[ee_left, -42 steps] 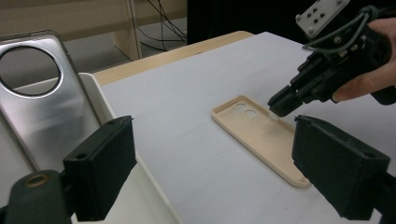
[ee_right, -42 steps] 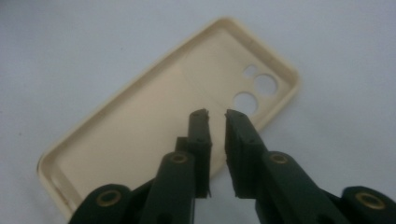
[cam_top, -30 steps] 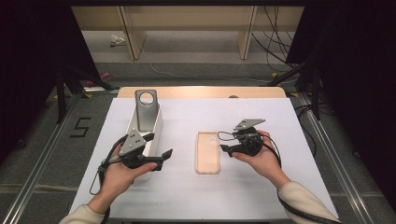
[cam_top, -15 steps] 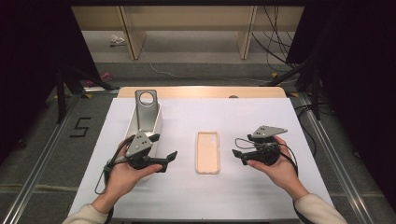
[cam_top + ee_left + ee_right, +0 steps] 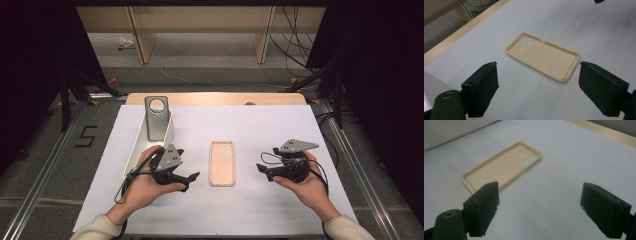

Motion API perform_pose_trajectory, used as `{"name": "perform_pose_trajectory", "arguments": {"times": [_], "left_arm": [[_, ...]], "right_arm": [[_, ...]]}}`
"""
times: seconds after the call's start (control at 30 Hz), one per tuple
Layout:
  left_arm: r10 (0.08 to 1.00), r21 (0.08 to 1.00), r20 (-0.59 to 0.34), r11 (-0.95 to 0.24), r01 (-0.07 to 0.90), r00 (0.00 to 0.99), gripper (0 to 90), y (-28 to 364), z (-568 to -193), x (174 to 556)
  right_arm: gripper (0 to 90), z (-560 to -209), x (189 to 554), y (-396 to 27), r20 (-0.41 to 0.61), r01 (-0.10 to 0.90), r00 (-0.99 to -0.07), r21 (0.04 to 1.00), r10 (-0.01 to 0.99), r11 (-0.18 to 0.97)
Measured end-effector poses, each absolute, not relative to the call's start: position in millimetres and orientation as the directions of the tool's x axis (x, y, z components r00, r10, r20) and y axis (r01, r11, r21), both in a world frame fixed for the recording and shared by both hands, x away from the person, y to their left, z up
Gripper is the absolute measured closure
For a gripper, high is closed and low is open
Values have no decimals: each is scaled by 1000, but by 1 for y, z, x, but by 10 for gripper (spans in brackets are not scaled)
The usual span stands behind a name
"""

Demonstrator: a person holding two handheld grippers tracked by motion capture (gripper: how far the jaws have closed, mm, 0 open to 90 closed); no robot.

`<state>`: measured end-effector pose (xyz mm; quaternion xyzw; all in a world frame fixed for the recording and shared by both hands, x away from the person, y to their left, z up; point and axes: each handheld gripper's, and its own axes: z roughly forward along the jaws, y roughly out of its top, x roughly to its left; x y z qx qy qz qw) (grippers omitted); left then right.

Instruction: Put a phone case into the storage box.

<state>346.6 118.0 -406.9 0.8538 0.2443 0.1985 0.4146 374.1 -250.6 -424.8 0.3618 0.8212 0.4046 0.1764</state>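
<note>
The beige phone case point(image 5: 222, 163) lies flat, hollow side up, on the white table sheet point(image 5: 260, 125), untouched by either tool. The left gripper point(image 5: 192, 177) sits just left of it, the right gripper point(image 5: 260, 169) to its right, both with jaws apart and empty. Left of the case, a grey phone point(image 5: 156, 118) leans in a white tray point(image 5: 131, 156); fitting the case looks still undone. Since the earlier frame, the right gripper has drawn away from the case, its jaws opening wider.

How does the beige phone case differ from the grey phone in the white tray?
The phone case is beige and lies flat, open side up, on the white sheet. The grey phone stands upright, leaning in the white tray. The case has two small camera holes; the phone has one large ring. Both are alike in shape.
</note>
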Motion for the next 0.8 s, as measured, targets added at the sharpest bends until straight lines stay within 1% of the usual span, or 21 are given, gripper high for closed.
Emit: {"name": "perform_pose_trajectory", "arguments": {"times": [0.1,0.33,0.5,0.57,0.67,0.8], "left_arm": [[541,758,158,-602,250,826,157,106,-409,350],[462,668,209,-711,219,862,172,78,-414,359],[405,602,239,-775,193,882,205,55,-423,363],[370,561,247,-808,179,896,209,47,-427,366],[341,523,265,-837,163,902,205,37,-435,369],[304,471,265,-869,153,915,200,27,-443,373]], "right_arm": [[163,-425,372,-253,8,455,-670,795,742,402],[163,-425,371,-255,9,454,-663,800,748,392],[163,-425,371,-255,14,456,-664,800,748,390],[163,-425,371,-255,15,456,-663,801,748,389],[163,-425,371,-255,18,457,-663,801,749,386],[163,-425,371,-255,17,456,-663,802,749,385]]}}
